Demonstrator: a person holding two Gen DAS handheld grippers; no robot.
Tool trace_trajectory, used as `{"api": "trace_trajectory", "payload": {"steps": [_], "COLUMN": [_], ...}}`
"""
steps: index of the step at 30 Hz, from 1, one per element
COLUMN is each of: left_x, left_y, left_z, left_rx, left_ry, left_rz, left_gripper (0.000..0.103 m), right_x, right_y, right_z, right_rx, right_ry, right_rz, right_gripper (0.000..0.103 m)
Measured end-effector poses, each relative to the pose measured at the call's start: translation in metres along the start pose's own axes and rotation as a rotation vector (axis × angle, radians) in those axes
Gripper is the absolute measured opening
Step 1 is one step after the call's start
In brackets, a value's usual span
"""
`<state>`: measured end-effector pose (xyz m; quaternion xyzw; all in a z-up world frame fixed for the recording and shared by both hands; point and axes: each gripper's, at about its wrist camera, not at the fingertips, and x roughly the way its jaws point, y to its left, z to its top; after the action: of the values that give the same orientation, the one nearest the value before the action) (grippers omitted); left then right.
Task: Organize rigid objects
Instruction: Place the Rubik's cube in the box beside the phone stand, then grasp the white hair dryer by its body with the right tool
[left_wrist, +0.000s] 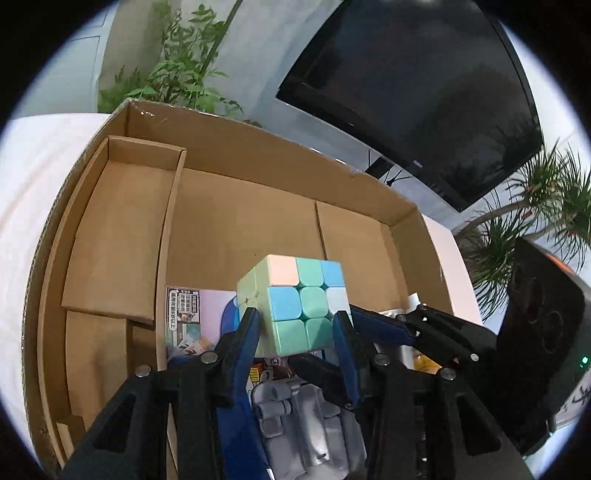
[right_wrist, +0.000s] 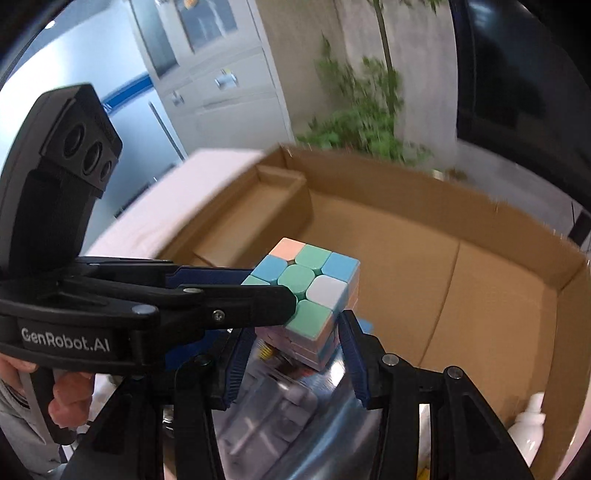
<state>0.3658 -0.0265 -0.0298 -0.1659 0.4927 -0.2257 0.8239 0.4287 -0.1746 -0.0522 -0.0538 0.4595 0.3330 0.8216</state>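
Cube is clamped by both the left claw and right claw; it should be carried level over the box and lowered gently.

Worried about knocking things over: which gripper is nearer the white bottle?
Right. The right gripper has the white bottle just off its right side; the left gripper reaches in from the opposite side, at the cube.

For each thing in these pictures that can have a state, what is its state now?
Puzzle cube: scrambled, lifted, clamped by both grippers.
Left gripper: shut on the cube's sides.
Right gripper: shut on the cube.
Cardboard box: open-topped, its far part bare.
Inner cardboard tray: empty.
Television: screen dark.
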Motion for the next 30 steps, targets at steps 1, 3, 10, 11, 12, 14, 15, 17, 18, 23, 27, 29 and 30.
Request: {"api": "trace_trajectory", "payload": {"steps": [1, 3, 10, 11, 12, 14, 15, 17, 18, 23, 27, 29, 30], "left_x": [-0.001, -0.003, -0.006, -0.007, -0.008, -0.018, -0.031, -0.062, -0.083, -0.170, -0.199, -0.211, -0.217], "left_y": [-0.001, -0.002, -0.006, -0.008, -0.009, -0.014, -0.020, -0.034, -0.044, -0.066, -0.078, -0.085, -0.087], "left_z": [-0.001, -0.005, -0.017, -0.018, -0.018, -0.025, -0.031, -0.046, -0.060, -0.132, -0.177, -0.198, -0.204], "left_rx": [0.000, -0.005, 0.017, 0.029, 0.039, 0.063, 0.097, 0.183, 0.231, 0.327, 0.346, 0.361, 0.368], "left_ry": [0.006, 0.021, 0.054, 0.054, 0.057, 0.041, 0.004, -0.088, -0.155, -0.417, -0.456, -0.472, -0.475], "left_rz": [0.001, 0.005, 0.011, 0.010, 0.012, 0.025, 0.047, 0.087, 0.127, 0.273, 0.345, 0.375, 0.380], "left_gripper": [0.038, 0.038, 0.038, 0.039, 0.039, 0.039, 0.042, 0.052, 0.071, 0.094, 0.094, 0.094, 0.094], "right_x": [-0.001, -0.003, -0.010, -0.011, -0.013, -0.020, -0.026, -0.050, -0.063, -0.125, -0.141, -0.147, -0.150], "right_y": [0.002, 0.008, 0.028, 0.028, 0.029, 0.032, 0.036, 0.046, 0.052, 0.102, 0.136, 0.151, 0.156], "right_z": [-0.002, -0.009, -0.028, -0.028, -0.029, -0.032, -0.035, -0.047, -0.055, -0.128, -0.180, -0.199, -0.207], "right_rx": [-0.012, -0.007, 0.030, 0.036, 0.037, 0.040, 0.042, 0.031, 0.031, 0.063, 0.113, 0.124, 0.132], "right_ry": [-0.005, 0.007, 0.040, 0.045, 0.045, 0.043, 0.037, -0.026, -0.078, -0.284, -0.310, -0.311, -0.316], "right_rz": [-0.018, -0.018, -0.039, -0.041, -0.046, -0.055, -0.083, -0.176, -0.214, -0.341, -0.402, -0.401, -0.409], "right_gripper": [0.046, 0.046, 0.048, 0.048, 0.048, 0.047, 0.051, 0.076, 0.096, 0.102, 0.102, 0.102, 0.102]}}
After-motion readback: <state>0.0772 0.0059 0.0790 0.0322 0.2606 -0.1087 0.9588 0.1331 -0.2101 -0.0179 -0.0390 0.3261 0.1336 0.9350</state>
